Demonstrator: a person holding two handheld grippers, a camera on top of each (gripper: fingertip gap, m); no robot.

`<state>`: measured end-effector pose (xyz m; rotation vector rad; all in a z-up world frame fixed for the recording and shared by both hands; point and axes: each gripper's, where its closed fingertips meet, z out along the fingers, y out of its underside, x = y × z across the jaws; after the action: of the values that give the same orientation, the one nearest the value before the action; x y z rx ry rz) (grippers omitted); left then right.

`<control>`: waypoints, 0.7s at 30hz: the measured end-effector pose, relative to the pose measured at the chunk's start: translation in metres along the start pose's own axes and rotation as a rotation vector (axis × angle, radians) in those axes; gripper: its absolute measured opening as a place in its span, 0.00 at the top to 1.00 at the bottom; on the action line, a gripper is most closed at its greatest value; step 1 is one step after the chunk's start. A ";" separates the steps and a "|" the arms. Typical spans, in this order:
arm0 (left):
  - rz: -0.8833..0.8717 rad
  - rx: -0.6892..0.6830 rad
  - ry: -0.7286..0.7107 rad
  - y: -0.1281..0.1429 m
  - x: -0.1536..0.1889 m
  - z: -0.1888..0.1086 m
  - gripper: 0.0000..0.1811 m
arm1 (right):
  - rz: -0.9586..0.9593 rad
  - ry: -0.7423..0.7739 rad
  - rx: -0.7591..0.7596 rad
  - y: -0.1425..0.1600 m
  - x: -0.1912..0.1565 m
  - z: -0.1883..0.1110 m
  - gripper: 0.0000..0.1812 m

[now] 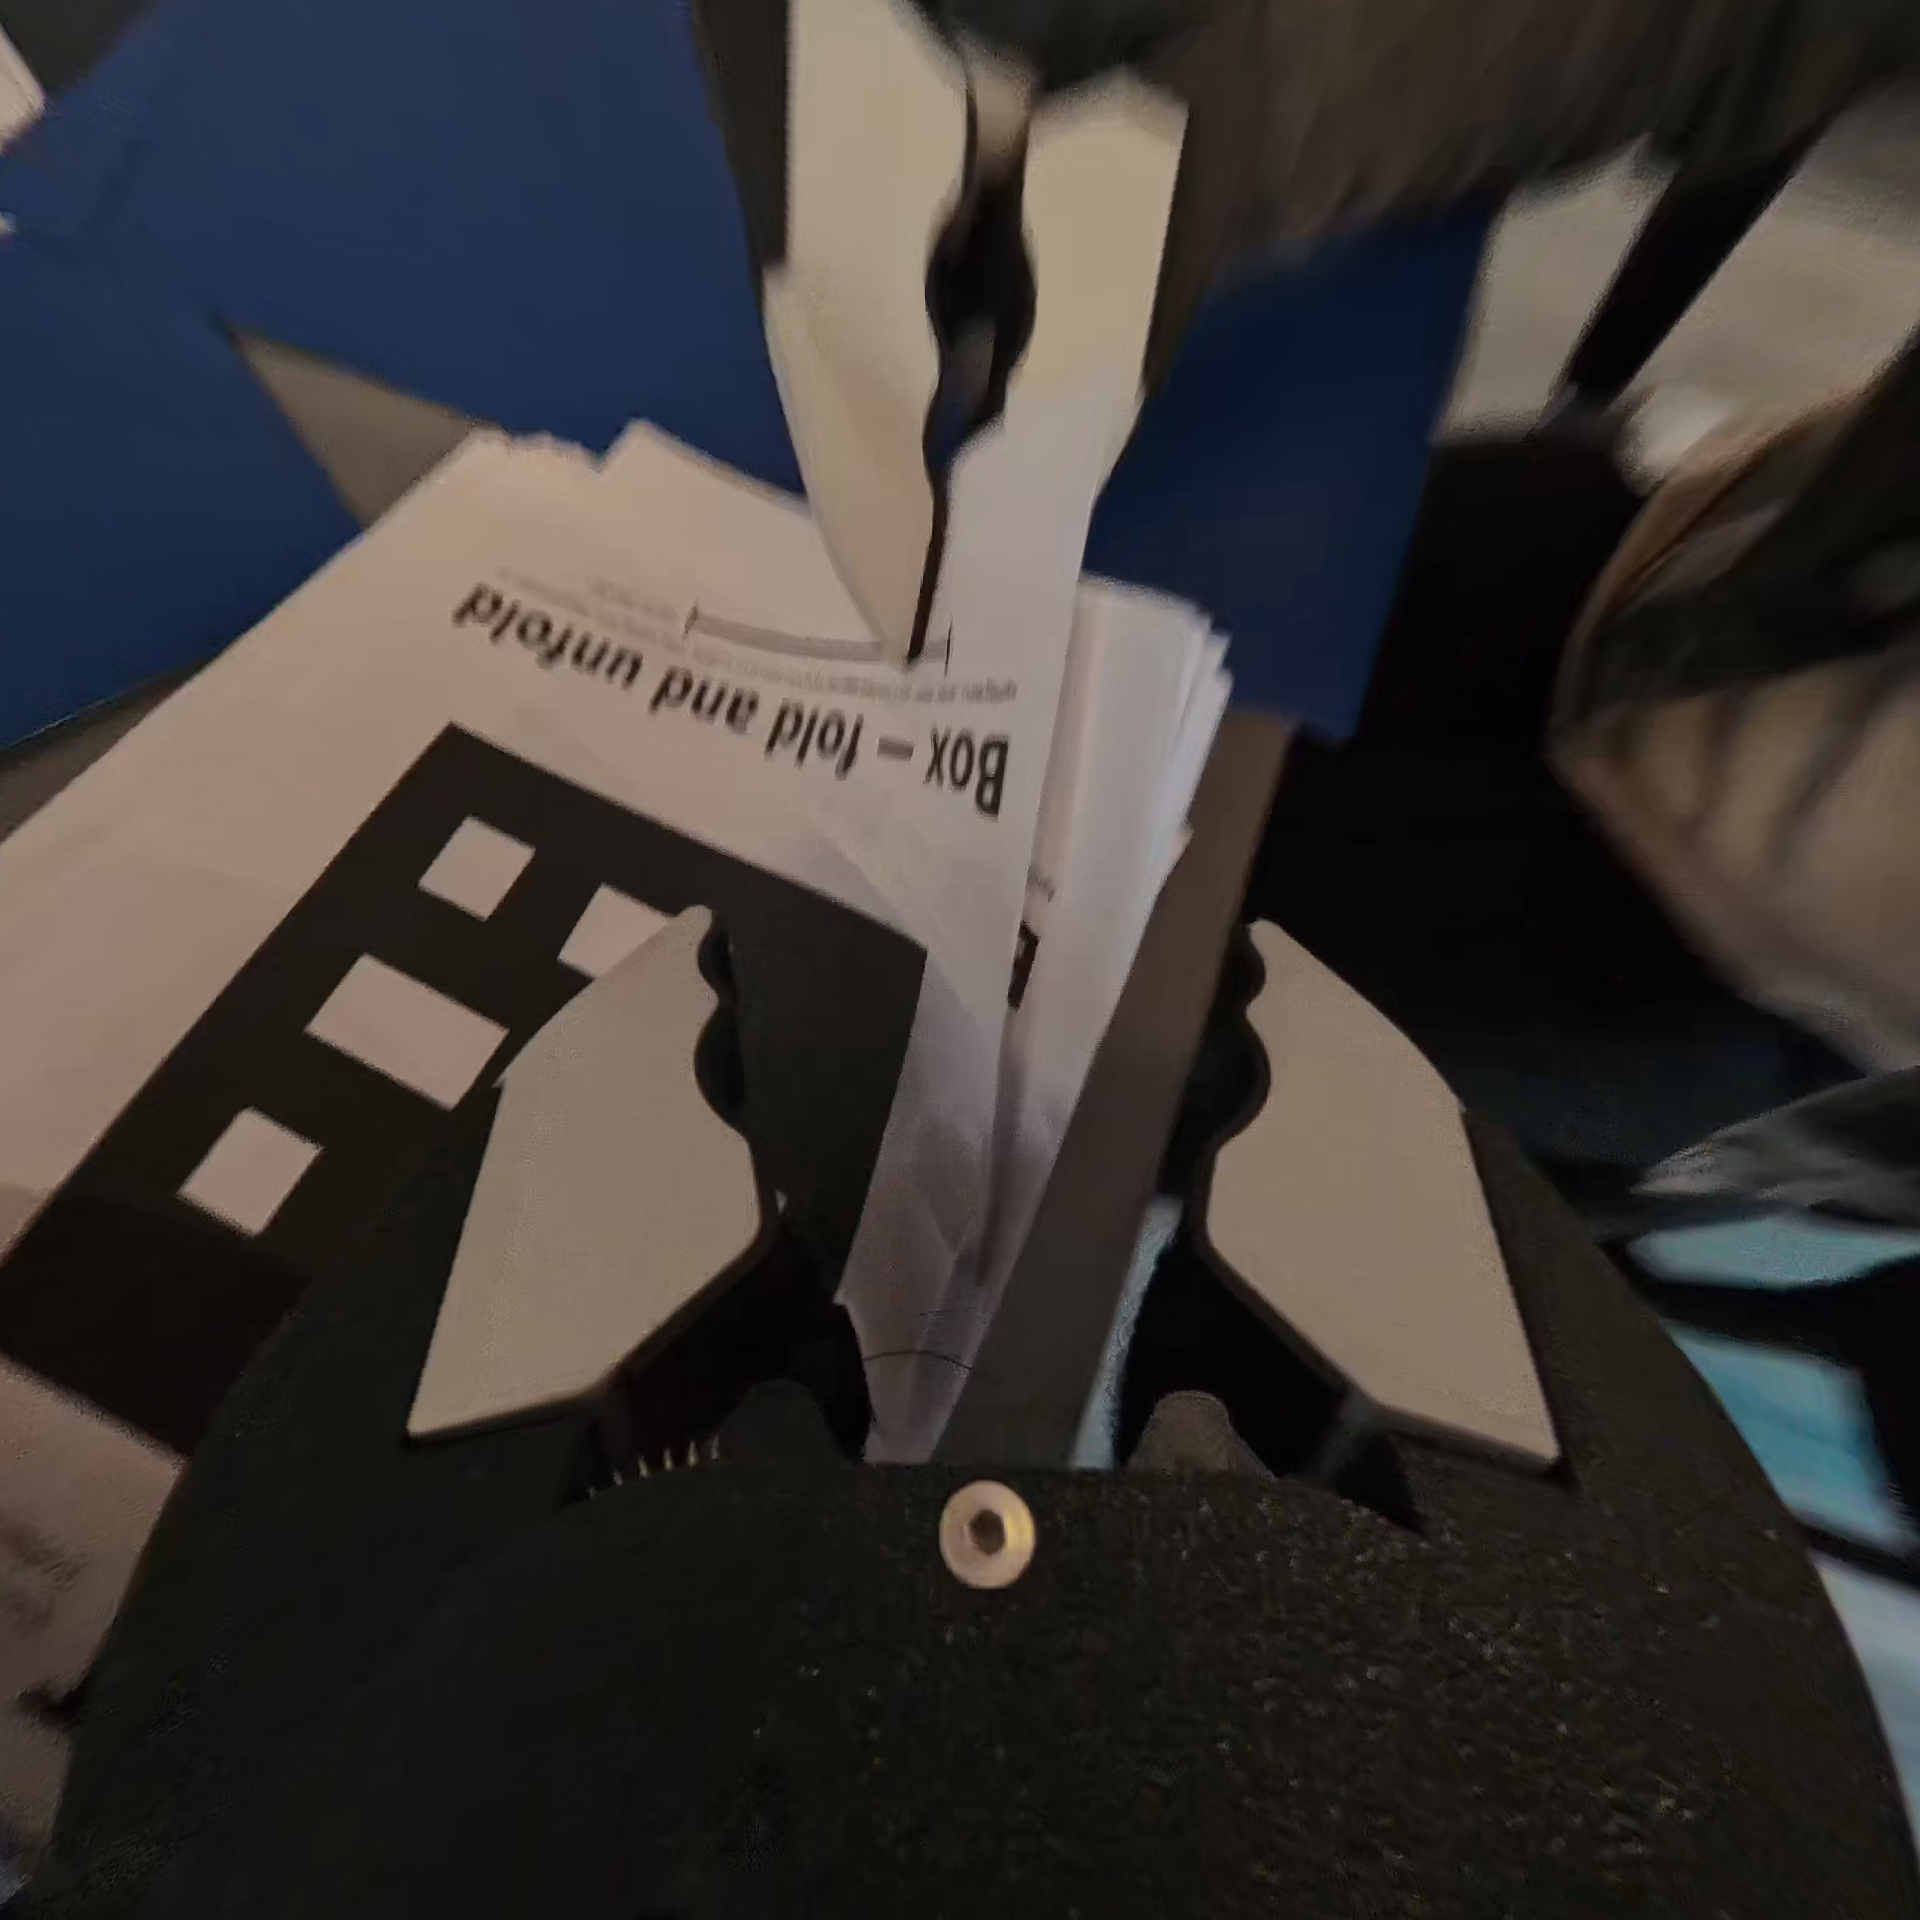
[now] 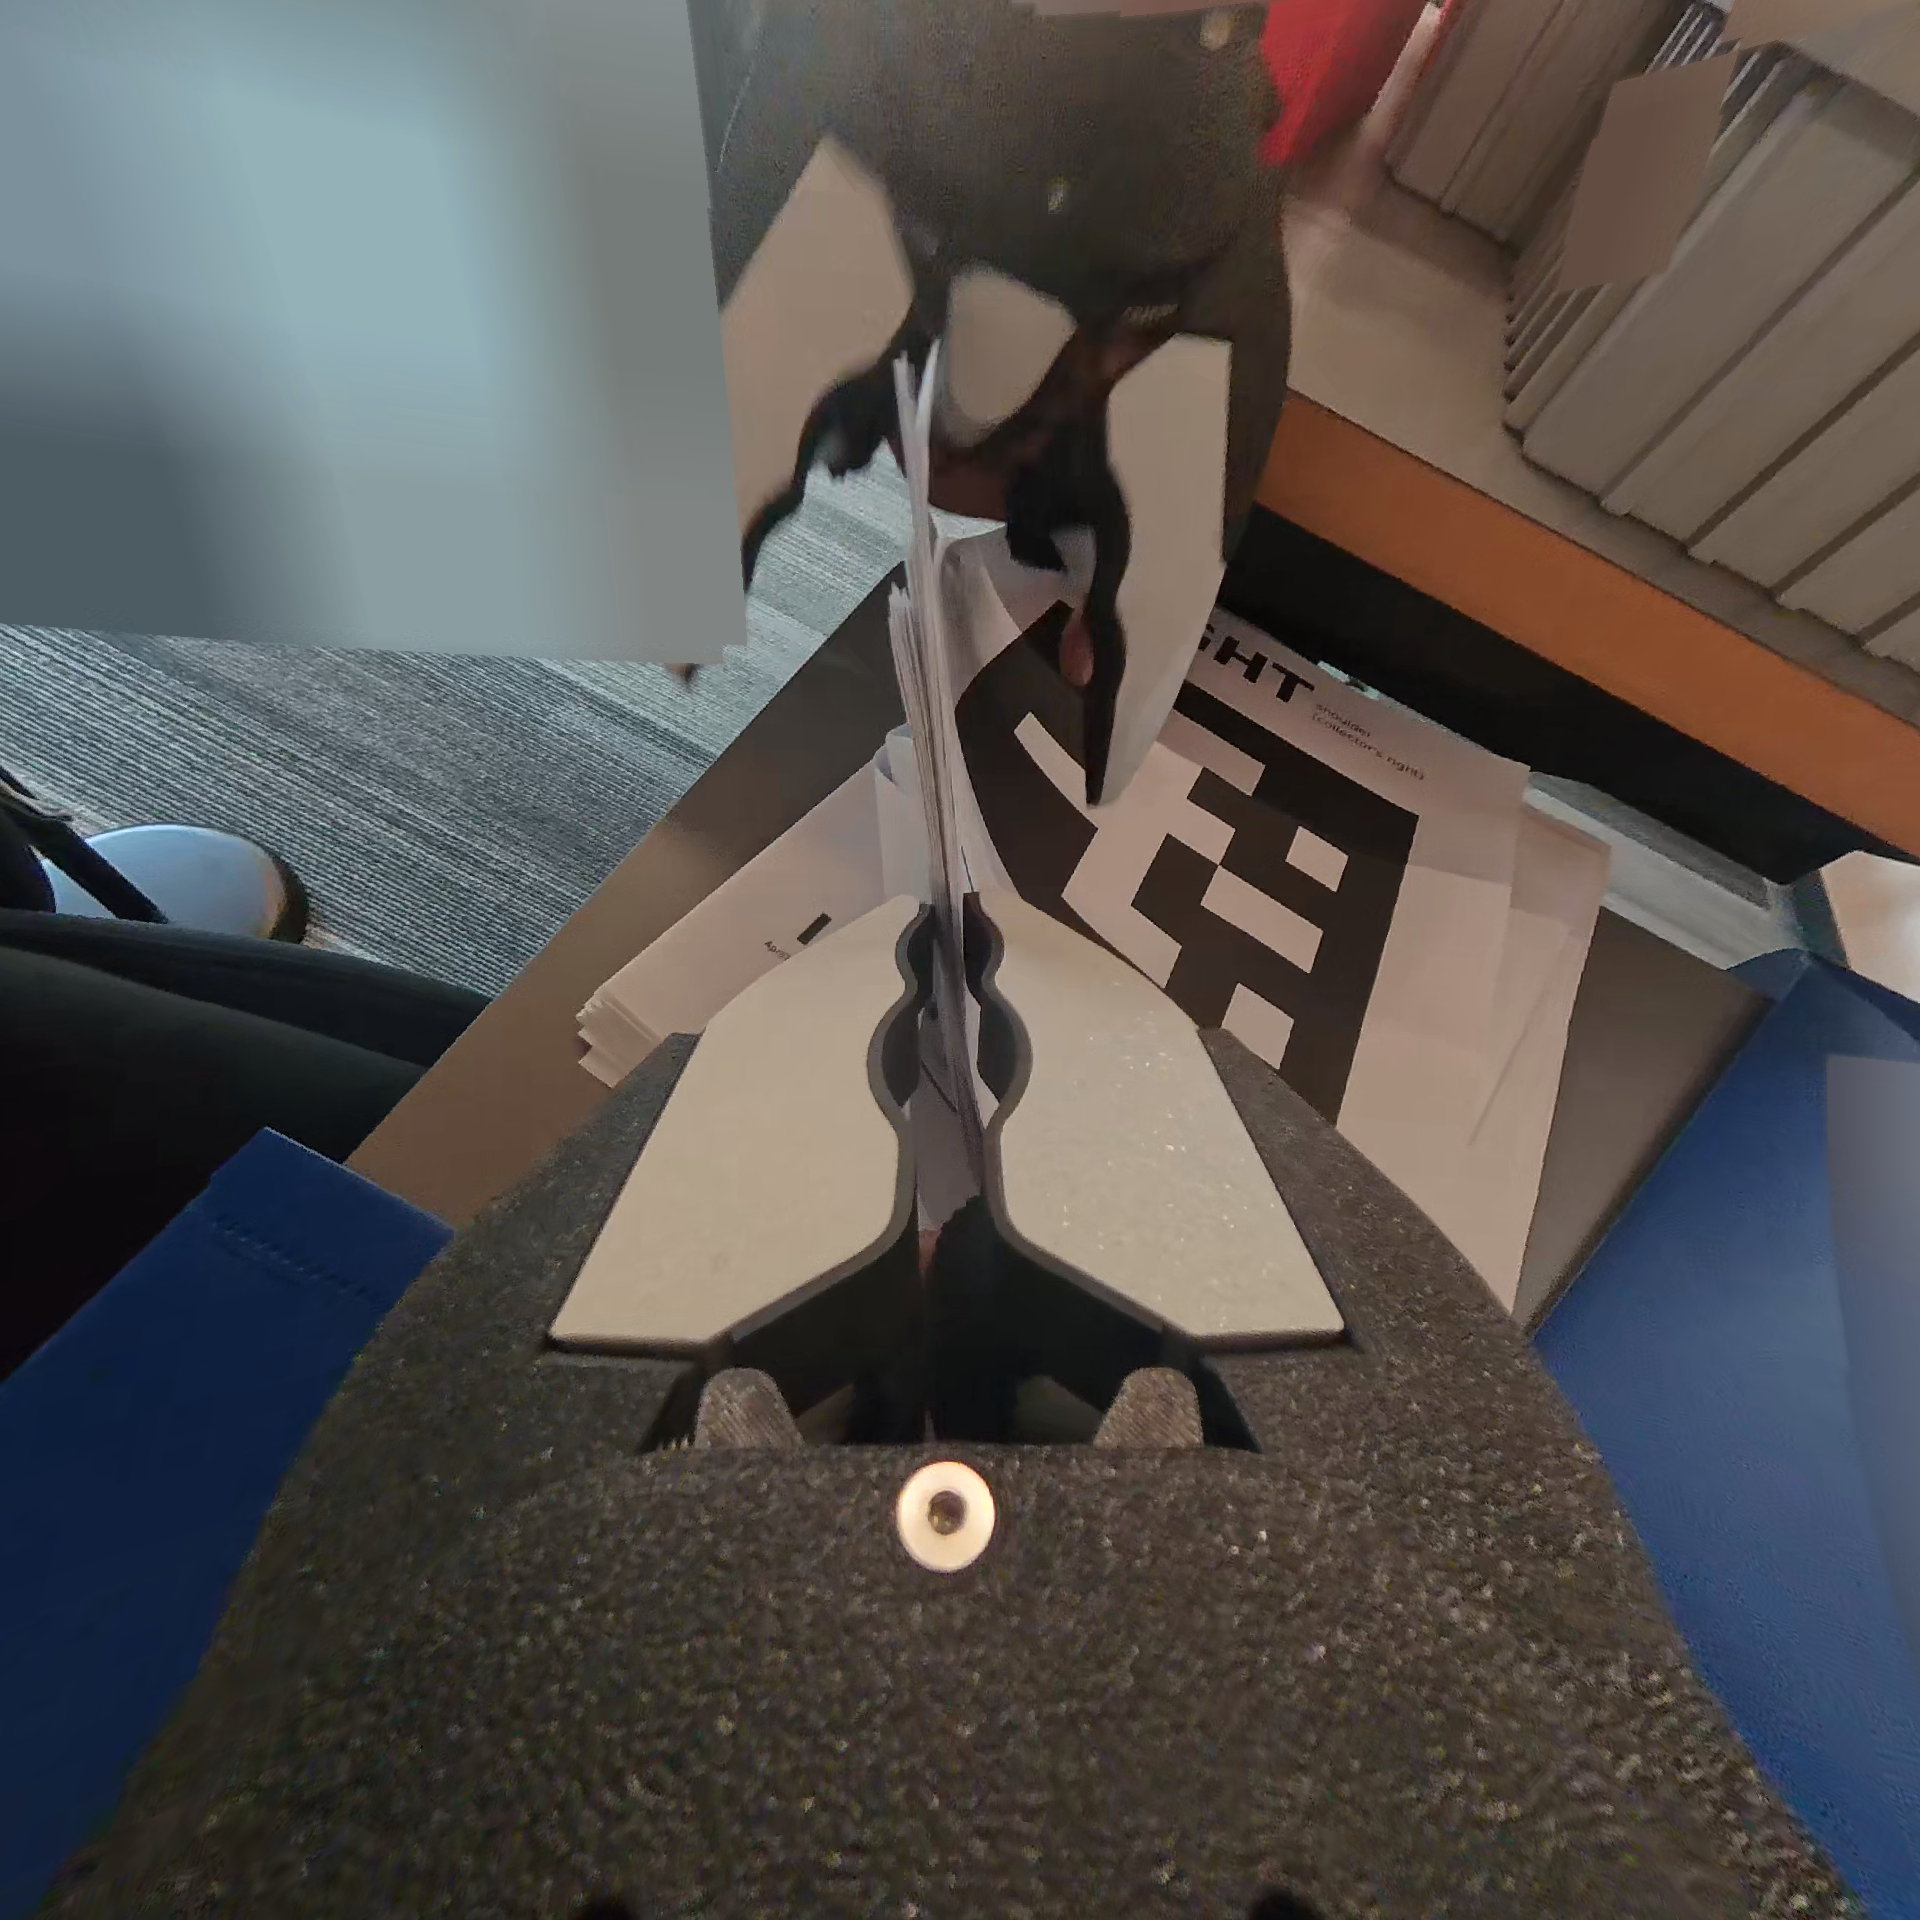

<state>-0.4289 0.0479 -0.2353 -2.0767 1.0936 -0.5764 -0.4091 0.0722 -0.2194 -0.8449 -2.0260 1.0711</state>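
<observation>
I see my right gripper [image 2: 948, 935] with jaws pressed together on a thin sheaf of white paper sheets [image 2: 930, 727], held on edge and standing upright. My left gripper [image 1: 977, 977] has its grey, flat, wavy-edged fingers [image 1: 603, 1174] spread apart around the lower part of the same sheaf; whether they touch it I cannot tell. Below lies a loose pile of printed sheets [image 2: 1455, 935] with black-and-white square patterns, on a grey board [image 2: 790, 707] near its corner, beside smooth blue cloth [image 2: 1714, 1247]. The left gripper looks blurred in the right wrist view.
</observation>
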 end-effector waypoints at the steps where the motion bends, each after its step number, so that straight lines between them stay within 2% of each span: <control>1: 0.067 -0.091 -0.058 0.012 -0.004 0.009 0.51 | 0.010 -0.001 0.000 0.000 0.000 0.000 0.97; 2: 0.130 -0.156 -0.107 0.018 -0.007 0.016 0.55 | 0.021 -0.003 -0.001 -0.001 0.000 0.000 0.97; 3: 0.179 -0.183 -0.165 0.020 -0.013 0.022 0.63 | 0.029 -0.009 -0.006 0.000 -0.001 0.000 0.97; 4: 0.198 -0.188 -0.237 0.020 -0.021 0.023 0.76 | 0.028 -0.015 -0.017 0.001 -0.002 0.000 0.97; 6: 0.170 -0.163 -0.238 0.017 -0.022 0.019 0.90 | -0.017 -0.009 0.007 -0.002 -0.006 -0.003 0.96; 7: 0.120 -0.143 -0.220 0.015 -0.022 0.016 0.91 | -0.039 0.025 0.041 -0.007 -0.004 -0.006 0.85; 8: 0.073 -0.116 -0.202 0.013 -0.023 0.013 0.92 | -0.052 0.077 0.045 -0.009 0.001 -0.009 0.61; 12: -0.003 -0.077 -0.166 0.010 -0.023 0.010 0.92 | -0.147 0.181 -0.178 0.020 0.002 -0.001 0.21; 15: 0.032 -0.103 -0.167 0.013 -0.021 0.013 0.91 | -0.259 0.220 -0.232 0.027 -0.002 0.012 0.20; 21: 0.034 -0.101 -0.159 0.013 -0.020 0.011 0.91 | -0.236 0.186 -0.233 0.030 -0.003 0.022 0.22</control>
<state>-0.4391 0.0641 -0.2538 -2.1461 1.0828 -0.3394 -0.4185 0.0744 -0.2553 -0.7657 -2.0549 0.6126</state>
